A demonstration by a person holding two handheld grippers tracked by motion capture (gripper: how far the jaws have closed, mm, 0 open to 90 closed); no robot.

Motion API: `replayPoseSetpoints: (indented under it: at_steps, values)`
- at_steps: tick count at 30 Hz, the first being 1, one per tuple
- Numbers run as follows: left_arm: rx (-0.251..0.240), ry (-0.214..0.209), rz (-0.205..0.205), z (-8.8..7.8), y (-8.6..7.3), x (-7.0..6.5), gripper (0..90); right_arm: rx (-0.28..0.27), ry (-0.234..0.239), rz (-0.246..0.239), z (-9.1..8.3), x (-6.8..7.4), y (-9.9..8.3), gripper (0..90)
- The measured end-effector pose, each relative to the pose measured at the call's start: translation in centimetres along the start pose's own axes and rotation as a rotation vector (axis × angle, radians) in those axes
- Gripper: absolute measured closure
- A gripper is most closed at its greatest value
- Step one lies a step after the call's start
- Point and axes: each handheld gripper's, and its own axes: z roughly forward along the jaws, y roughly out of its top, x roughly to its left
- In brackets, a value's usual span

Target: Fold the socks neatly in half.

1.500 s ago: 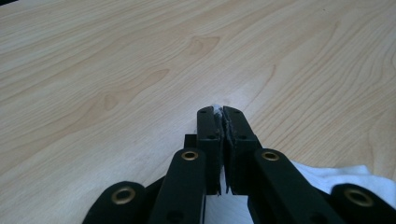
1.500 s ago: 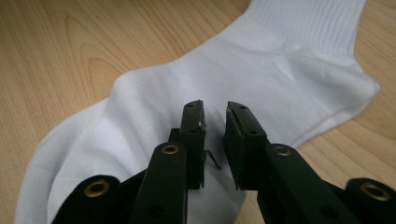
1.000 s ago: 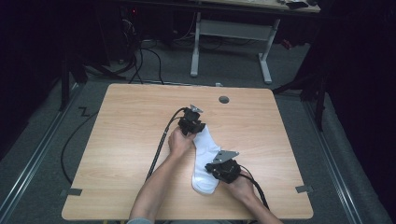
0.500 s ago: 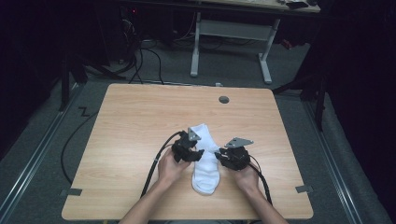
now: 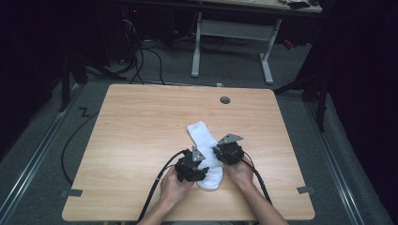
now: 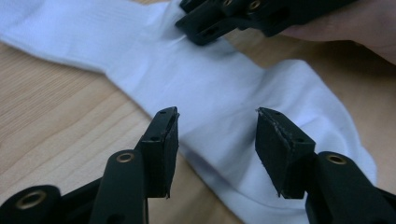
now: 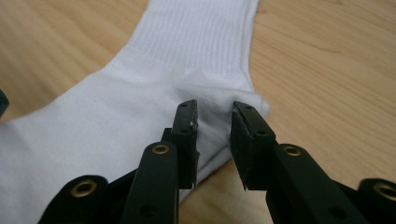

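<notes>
Our right gripper (image 7: 214, 114), jaws narrowly parted astride the sock's (image 5: 206, 150) heel bulge at frame centre, sits nearer than our wide-parted left gripper (image 6: 217, 126); the sock runs toward the upper left.

Ahead of both grippers the wooden table (image 5: 141, 126) lies bare, so either could slide forward freely. Between them lies a white sock (image 5: 206, 150), which blocks any move toward each other. The left gripper (image 6: 215, 135) has its jaws spread wide above the sock, with the right gripper's tips just beyond them, crowding that side. The right gripper (image 7: 214, 128) has a narrow gap between its jaws at the sock's heel edge; bare wood lies to its right. A small round hole (image 5: 225, 100) sits far ahead.
</notes>
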Motion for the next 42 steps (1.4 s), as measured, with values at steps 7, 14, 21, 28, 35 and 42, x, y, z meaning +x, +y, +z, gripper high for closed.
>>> replayPoseSetpoints:
  at_steps: [7, 14, 21, 28, 35, 42]
  values:
    - [-0.027, -0.011, 0.084, -1.2, 0.2, -2.2, 55.1, 0.010, -0.057, -0.011, 0.8, -0.1, 0.8, 72.6]
    - [0.018, -0.058, 0.060, 1.0, 0.0, -2.6, 64.8, 0.003, -0.064, -0.011, 0.9, -0.1, 0.8, 73.3]
    - [0.029, -0.081, 0.086, 1.3, 0.1, -2.5, 86.5, 0.000, -0.063, -0.006, 0.9, -0.3, 0.8, 73.3]
    - [-0.012, -0.136, 0.095, -0.4, 0.6, -2.6, 88.7, -0.001, -0.065, -0.011, 0.9, -0.2, 0.8, 73.6]
    - [0.013, -0.176, 0.084, -1.2, -0.1, -2.5, 88.8, 0.001, -0.067, -0.014, 0.9, -0.2, 0.8, 73.6]
    - [-0.020, -0.162, 0.032, -1.2, -0.4, -1.7, 67.4, 0.002, -0.046, 0.018, 0.9, -0.5, 0.8, 70.9]
